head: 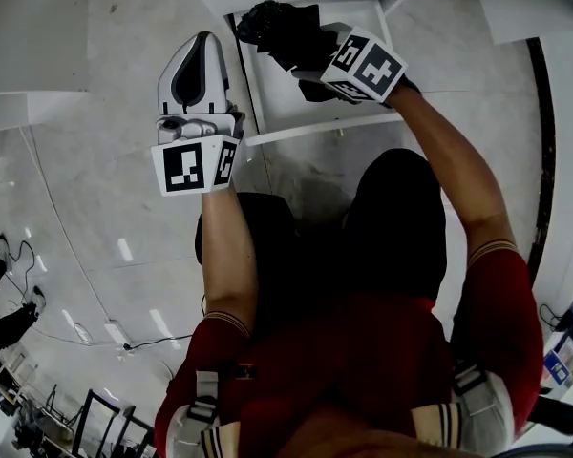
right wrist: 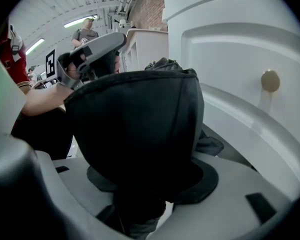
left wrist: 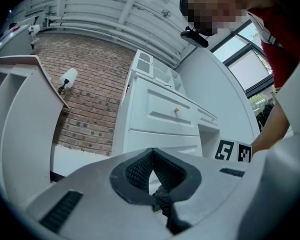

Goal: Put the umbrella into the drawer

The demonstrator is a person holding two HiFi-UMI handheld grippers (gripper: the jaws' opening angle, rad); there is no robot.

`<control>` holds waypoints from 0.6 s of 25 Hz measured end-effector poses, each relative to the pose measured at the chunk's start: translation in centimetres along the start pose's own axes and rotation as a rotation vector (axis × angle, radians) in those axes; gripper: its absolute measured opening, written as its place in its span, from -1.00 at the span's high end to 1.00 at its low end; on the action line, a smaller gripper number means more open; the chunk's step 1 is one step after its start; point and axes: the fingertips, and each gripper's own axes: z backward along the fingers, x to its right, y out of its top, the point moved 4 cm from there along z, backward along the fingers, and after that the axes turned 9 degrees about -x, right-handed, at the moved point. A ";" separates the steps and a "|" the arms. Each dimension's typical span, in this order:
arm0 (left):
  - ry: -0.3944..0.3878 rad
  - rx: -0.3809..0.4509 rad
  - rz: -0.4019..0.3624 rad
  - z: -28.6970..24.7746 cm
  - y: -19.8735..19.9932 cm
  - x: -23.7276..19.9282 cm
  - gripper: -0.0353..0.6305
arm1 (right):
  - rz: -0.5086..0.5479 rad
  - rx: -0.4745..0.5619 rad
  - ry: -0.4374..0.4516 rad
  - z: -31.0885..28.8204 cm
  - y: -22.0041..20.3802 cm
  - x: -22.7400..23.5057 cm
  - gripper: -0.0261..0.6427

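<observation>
Right claw [head: 306, 60] is gripping the black folded fabric umbrella [right wrist: 135, 134], open white drawer [head: 296, 134] beneath it, release pending; left claw [left wrist: 157, 194] closed, empty.

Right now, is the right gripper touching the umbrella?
Touching. The right gripper view shows the black umbrella clamped between the jaws of the right gripper. The head view shows it held over the open drawer.

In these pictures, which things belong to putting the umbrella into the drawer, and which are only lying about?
Job in hand: black umbrella, gripped in the right tongs; open white drawer.
Lying about: left tongs, shut and empty; cable on the floor.
</observation>
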 end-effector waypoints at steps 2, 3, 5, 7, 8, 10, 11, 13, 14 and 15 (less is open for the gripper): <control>-0.002 -0.003 -0.010 0.1 -0.3 0.0 0.88 | 0.002 -0.045 0.005 -1.1 -0.5 0.2 0.14; -0.004 -0.002 -0.015 0.1 -0.4 0.1 0.88 | 0.001 -0.067 0.008 -1.6 -0.8 0.3 0.14; -0.003 0.003 -0.012 0.3 -0.6 0.1 0.88 | -0.009 -0.111 0.014 -2.7 -1.5 0.5 0.14; 0.000 0.007 -0.007 0.4 -0.7 0.0 0.88 | -0.029 -0.150 0.020 -3.7 -2.0 0.8 0.14; -0.001 0.008 -0.008 0.3 -0.8 0.0 0.88 | -0.045 -0.169 0.022 -4.2 -2.2 1.1 0.13; -0.005 0.009 -0.011 0.2 -1.0 0.2 0.88 | -0.088 -0.203 0.029 -5.2 -2.5 1.6 0.14; -0.008 0.008 -0.011 0.2 -1.1 0.3 0.88 | -0.112 -0.220 0.033 -5.7 -2.7 1.7 0.13; -0.010 0.006 -0.009 0.2 -1.3 0.3 0.88 | -0.160 -0.257 0.043 -6.8 -3.0 2.0 0.13; -0.008 0.006 -0.005 0.3 -1.4 0.2 0.88 | -0.185 -0.276 0.046 -7.3 -3.1 2.1 0.13; -0.005 0.008 0.000 0.3 -1.4 0.0 0.88 | -0.212 -0.293 0.048 -7.7 -3.2 2.2 0.13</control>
